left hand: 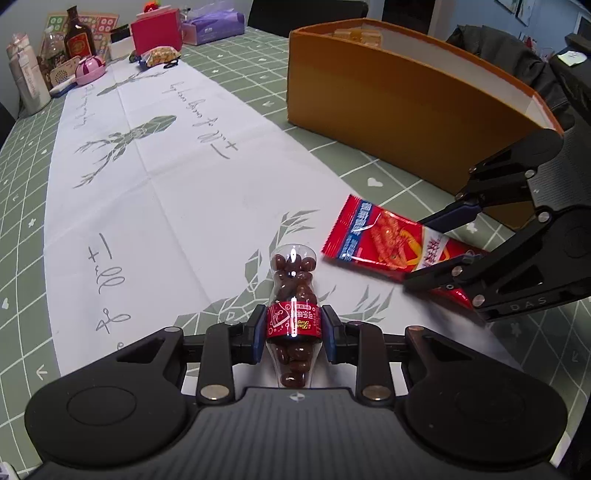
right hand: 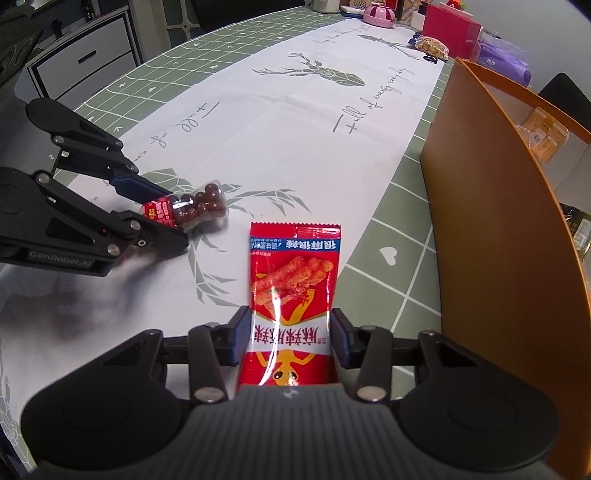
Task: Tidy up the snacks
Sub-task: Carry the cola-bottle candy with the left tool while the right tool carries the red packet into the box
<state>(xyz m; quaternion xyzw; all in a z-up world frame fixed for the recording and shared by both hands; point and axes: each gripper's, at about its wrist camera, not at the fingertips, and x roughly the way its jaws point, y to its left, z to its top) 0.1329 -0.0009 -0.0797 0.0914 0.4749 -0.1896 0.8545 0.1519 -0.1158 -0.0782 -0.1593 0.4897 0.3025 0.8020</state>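
Left tongs (left hand: 294, 326) pinching a small clear bottle (left hand: 293, 291) of brown chocolate balls across its red label band, blue pads (left hand: 258, 334) pressed to either side. Bottle lying on its side along the white runner (left hand: 155, 177), wide base pointing away from the camera; lifted or resting, cannot tell. Same bottle seen from the right wrist view held at the label end, base sticking out past the fingertips.

Right tongs (right hand: 291, 338) astride a red snack packet (right hand: 293, 291), pads (right hand: 341, 338) at its two long edges near the lower half; firm pinch or mere contact, cannot tell. Packet flat on the worktop (right hand: 376, 291), crimped top edge pointing away, straddling the border of runner and green checked cloth (left hand: 22, 192).

Just right of the packet, an orange cardboard box (right hand: 491, 236), open-topped, with yellow-orange packets (right hand: 543, 134) inside.

At the far end of the worktop: a dark brown bottle (left hand: 78, 37), a pink round container (left hand: 90, 68), a magenta box (left hand: 157, 31), a purple tissue pack (left hand: 214, 27), a bagged snack (left hand: 160, 55).
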